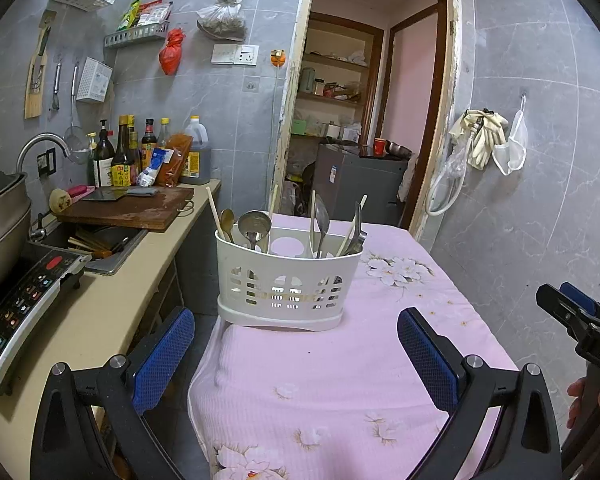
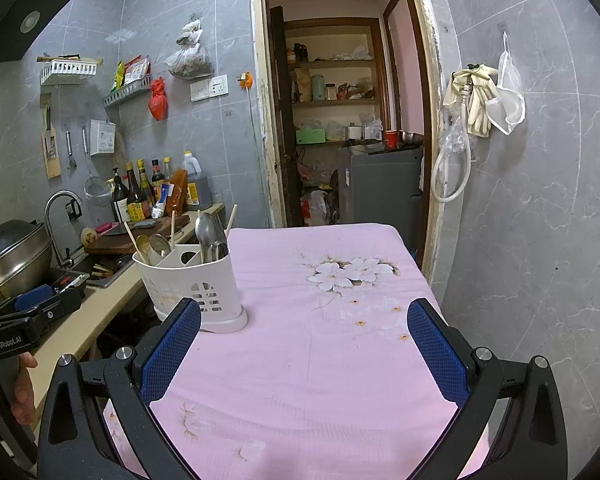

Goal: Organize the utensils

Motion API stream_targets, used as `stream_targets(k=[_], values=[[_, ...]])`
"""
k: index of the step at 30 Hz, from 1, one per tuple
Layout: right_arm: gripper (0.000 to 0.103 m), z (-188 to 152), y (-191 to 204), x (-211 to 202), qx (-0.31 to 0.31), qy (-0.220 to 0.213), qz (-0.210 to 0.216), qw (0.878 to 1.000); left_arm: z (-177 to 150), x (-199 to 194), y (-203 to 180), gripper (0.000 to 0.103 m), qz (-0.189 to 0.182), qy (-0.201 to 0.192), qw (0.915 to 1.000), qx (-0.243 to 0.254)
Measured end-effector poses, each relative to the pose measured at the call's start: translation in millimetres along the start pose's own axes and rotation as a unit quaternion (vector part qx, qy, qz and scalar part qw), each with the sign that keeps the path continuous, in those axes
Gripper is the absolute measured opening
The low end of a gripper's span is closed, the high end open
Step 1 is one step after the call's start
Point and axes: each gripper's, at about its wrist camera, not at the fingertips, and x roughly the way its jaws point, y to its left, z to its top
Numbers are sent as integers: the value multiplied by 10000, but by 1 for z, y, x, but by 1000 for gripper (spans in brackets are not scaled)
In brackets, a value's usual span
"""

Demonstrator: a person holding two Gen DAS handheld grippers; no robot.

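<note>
A white slotted utensil caddy (image 1: 286,280) stands on the pink floral tablecloth (image 1: 320,380), near its left edge. It holds spoons (image 1: 254,224), chopsticks (image 1: 213,210) and other cutlery (image 1: 322,220), spread over its compartments. It also shows in the right wrist view (image 2: 192,284). My left gripper (image 1: 296,354) is open and empty, a short way in front of the caddy. My right gripper (image 2: 304,344) is open and empty over the cloth, to the right of the caddy. Each gripper shows at the edge of the other's view: the right one (image 1: 576,320) and the left one (image 2: 32,308).
A beige counter (image 1: 112,300) runs along the left with an induction cooker (image 1: 20,304), a metal pot (image 1: 0,216), a sink (image 1: 100,244), a wooden cutting board (image 1: 132,208) and sauce bottles (image 1: 132,152). An open doorway (image 1: 360,120) lies behind the table. A tiled wall (image 2: 540,220) stands to the right.
</note>
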Motion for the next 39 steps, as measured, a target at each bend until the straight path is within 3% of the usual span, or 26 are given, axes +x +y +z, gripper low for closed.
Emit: stream_targets(k=[39], values=[[101, -2, 7, 17, -72, 159, 123, 9998, 1, 7, 4, 102, 57, 42, 9999, 154]])
